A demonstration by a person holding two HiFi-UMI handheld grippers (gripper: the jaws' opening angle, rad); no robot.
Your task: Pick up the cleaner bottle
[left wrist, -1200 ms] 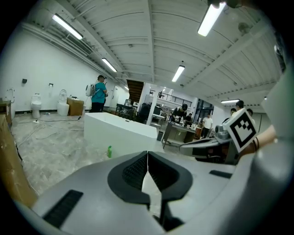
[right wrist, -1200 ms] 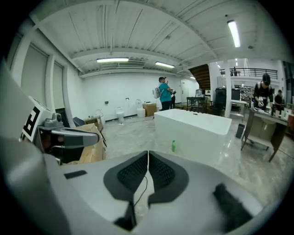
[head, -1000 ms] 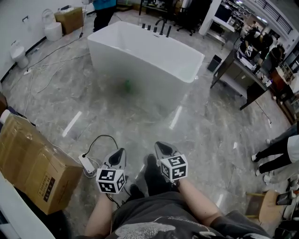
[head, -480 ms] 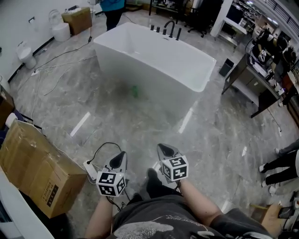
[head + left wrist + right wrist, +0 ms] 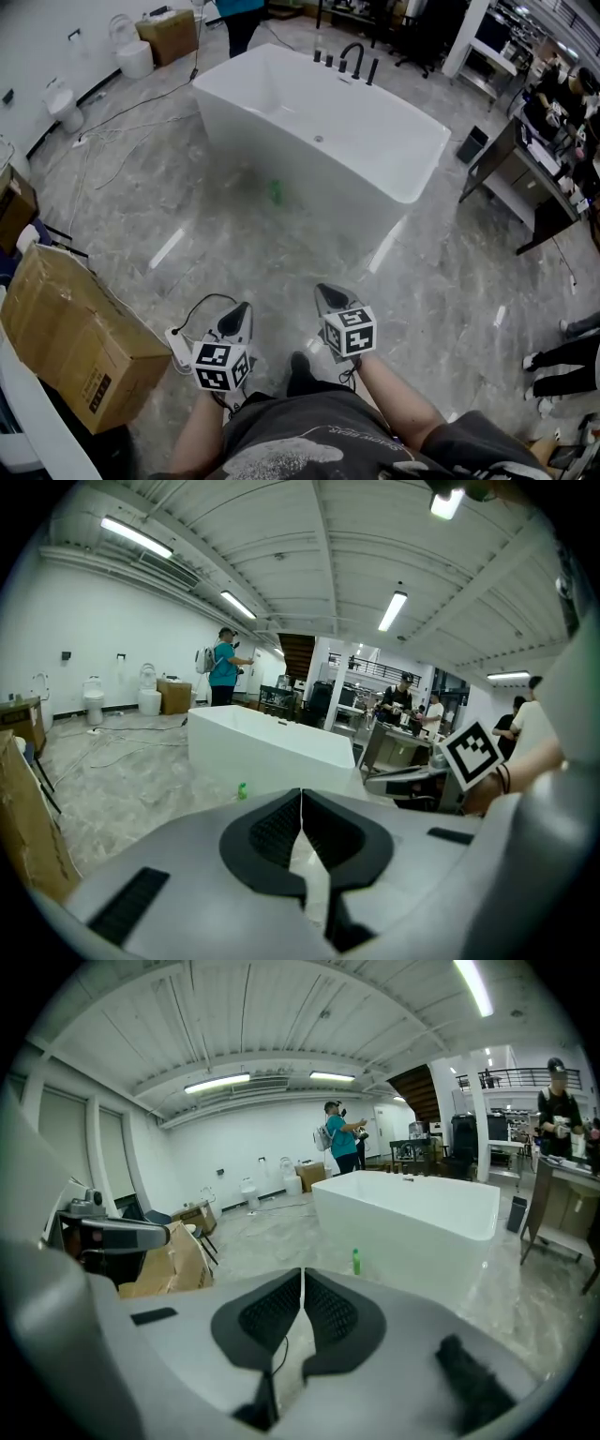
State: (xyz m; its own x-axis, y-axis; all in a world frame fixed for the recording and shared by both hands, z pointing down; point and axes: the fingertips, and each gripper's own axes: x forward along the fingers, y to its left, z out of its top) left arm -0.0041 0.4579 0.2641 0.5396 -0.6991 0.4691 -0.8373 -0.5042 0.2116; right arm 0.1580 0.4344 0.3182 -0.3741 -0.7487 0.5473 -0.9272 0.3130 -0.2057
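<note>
Left jaws: pressed together with nothing between them. I carry the left gripper (image 5: 301, 803) closed, since nothing is within reach.
Right jaws: the right gripper (image 5: 303, 1283) is likewise closed and empty. Both are held low in front of me, aimed toward the tub.
Cleaner bottle: the small green cleaner bottle (image 5: 275, 191) stands upright on the floor (image 5: 281, 253), just beside the near wall of the bathtub (image 5: 281, 141) and well apart from both grippers.
Next, as I judge it: walk closer, then open one gripper.
In the way: a power strip (image 5: 176, 339) and its cable (image 5: 202, 305) lie by my feet on the left, a trip risk.
Around: a cardboard box (image 5: 66, 328) stands at my left, and a person (image 5: 223, 666) is beyond the tub.
</note>
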